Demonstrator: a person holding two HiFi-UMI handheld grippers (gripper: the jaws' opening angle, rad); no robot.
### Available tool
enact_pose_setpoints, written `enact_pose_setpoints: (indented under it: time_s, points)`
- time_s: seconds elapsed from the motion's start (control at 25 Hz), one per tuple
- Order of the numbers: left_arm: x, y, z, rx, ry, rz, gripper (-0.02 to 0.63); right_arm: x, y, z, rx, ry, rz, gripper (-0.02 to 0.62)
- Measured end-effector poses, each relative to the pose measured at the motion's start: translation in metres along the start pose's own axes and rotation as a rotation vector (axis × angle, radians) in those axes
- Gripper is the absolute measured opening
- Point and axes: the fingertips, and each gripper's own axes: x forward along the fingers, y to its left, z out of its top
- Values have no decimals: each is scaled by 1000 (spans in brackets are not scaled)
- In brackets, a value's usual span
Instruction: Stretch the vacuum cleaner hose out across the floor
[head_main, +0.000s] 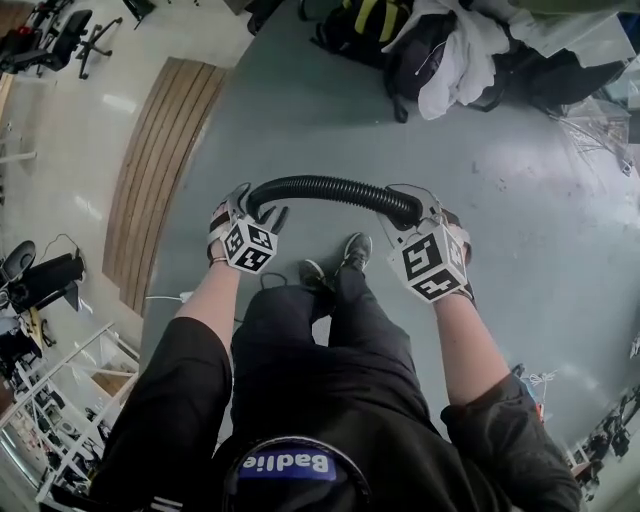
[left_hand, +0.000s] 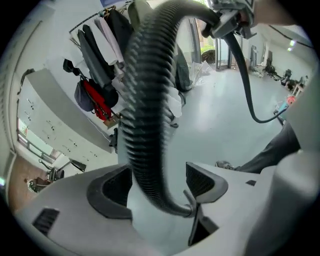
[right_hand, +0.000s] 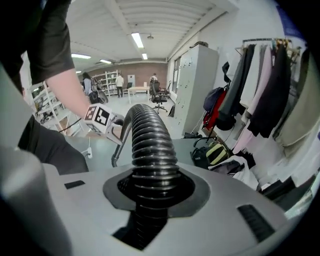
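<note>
The black ribbed vacuum hose (head_main: 330, 187) arches in the air between my two grippers, above the grey floor. My left gripper (head_main: 258, 208) stands at the hose's left end. In the left gripper view its jaws (left_hand: 157, 185) are wide apart; the blurred hose (left_hand: 150, 115) runs between them with a gap to the right pad (left_hand: 202, 180). My right gripper (head_main: 415, 212) holds the hose's right end. In the right gripper view it (right_hand: 152, 187) is shut round the hose (right_hand: 150, 145), which curves away to the left gripper (right_hand: 102, 119).
A heap of bags and clothes (head_main: 440, 50) lies on the floor ahead. A wooden strip (head_main: 160, 170) runs along the left, with office chairs (head_main: 70, 40) beyond it. The person's shoes (head_main: 340, 262) stand below the hose. Lockers (right_hand: 200, 85) and a coat rack (right_hand: 265, 85) line the wall.
</note>
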Motion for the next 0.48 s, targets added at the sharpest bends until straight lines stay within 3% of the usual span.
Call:
enact_pose_setpoints:
  time_s: [0.12, 0.2, 0.28, 0.36, 0.48]
  points:
    - [23, 8, -1, -13, -21, 17, 374, 0, -10, 17, 58, -39, 14, 107]
    - [38, 30, -10, -89, 10, 68, 368, 2, -9, 23, 86, -44, 28, 107]
    - [48, 57, -15, -174, 24, 102, 149, 7, -9, 18, 123, -19, 28, 107]
    - [54, 74, -18, -148, 33, 72, 141, 19, -10, 7, 121, 33, 12, 109]
    - [57, 103, -35, -11, 75, 36, 138, 51, -2, -16, 124, 126, 24, 109]
